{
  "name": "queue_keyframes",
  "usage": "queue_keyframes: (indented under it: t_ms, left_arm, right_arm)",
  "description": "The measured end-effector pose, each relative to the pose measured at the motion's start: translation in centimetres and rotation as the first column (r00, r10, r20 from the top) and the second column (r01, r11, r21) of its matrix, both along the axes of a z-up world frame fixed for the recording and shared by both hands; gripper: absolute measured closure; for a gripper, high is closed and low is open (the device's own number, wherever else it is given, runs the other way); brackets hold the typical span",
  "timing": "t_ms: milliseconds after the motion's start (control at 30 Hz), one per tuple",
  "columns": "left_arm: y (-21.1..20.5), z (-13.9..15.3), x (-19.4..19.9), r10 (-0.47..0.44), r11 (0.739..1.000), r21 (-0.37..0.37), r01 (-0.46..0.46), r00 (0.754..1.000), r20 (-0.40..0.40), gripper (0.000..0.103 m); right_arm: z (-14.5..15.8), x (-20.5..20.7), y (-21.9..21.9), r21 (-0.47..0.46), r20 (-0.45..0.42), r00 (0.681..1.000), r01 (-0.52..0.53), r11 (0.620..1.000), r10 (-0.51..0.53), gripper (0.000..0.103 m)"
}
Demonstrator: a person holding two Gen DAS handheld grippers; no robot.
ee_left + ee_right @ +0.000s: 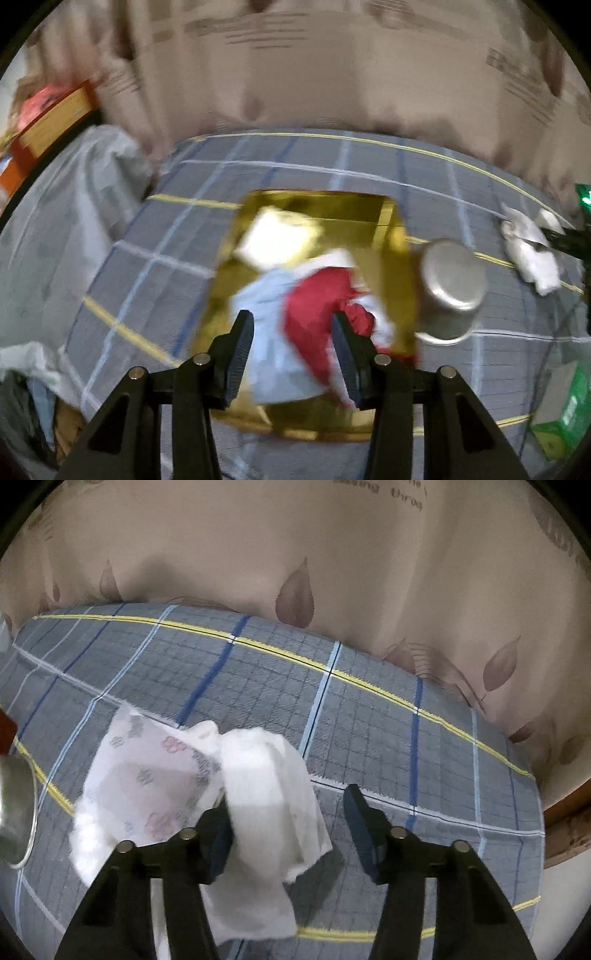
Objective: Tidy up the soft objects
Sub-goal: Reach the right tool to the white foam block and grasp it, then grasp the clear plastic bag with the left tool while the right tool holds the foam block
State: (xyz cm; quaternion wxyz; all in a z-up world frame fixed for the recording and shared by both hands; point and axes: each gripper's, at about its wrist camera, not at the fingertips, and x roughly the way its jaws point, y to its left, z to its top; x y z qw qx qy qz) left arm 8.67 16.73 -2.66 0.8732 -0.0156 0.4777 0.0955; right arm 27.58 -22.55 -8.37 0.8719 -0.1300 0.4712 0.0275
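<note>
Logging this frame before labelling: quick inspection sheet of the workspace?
Surface: grey plaid bedspread, yellow and blue lines.
Job's things: gold box holding red cloth, pale blue cloth and a white item; white cloth lies outside it on the bedspread.
Clutter: overturned metal pot beside the box.
Grippers: left gripper open above the box; right gripper open, white cloth against one finger.
Cables: nothing seen.
Surroundings: leaf-print curtain behind; green box at the edge.
</note>
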Motion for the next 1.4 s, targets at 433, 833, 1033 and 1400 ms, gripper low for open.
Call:
queue_keyframes:
  t_ms: [433, 833, 1033, 1400]
  left_arm:
    - [-12.5, 0.0, 5.3, -0.247, 0.967, -0.062, 0.247, 0.969, 0.008, 0.058]
    - [-19.6, -0.6, 8.9, -0.33, 0.93, -0.172, 0.325, 0.944, -0.004, 0.058]
    - [-21.0, -1.7, 11.7, -0.309, 0.907, -0.313, 0.281, 0.95, -0.041, 0.058]
    - [-23.4, -4.6, 15.7, -0.265, 0.886, -0.418, 0.201, 0.959, -0.1, 0.058]
  right_arm:
    - [1.7, -3.7, -4.4, 0.155, 0.178, 0.981, 0.053, 0.986, -0.081, 0.076]
    - [0.0, -10.1, -9.5, 0.251, 0.175, 0.963, 0.157, 0.955, -0.205, 0.076]
    - [-1.1, -11.5, -10.5, 0.282, 0.17, 0.958, 0.175, 0.943, -0.229, 0.076]
    - [-1.7, -11.7, -10.9, 0.34, 0.175, 0.953, 0.178, 0.923, -0.248, 0.076]
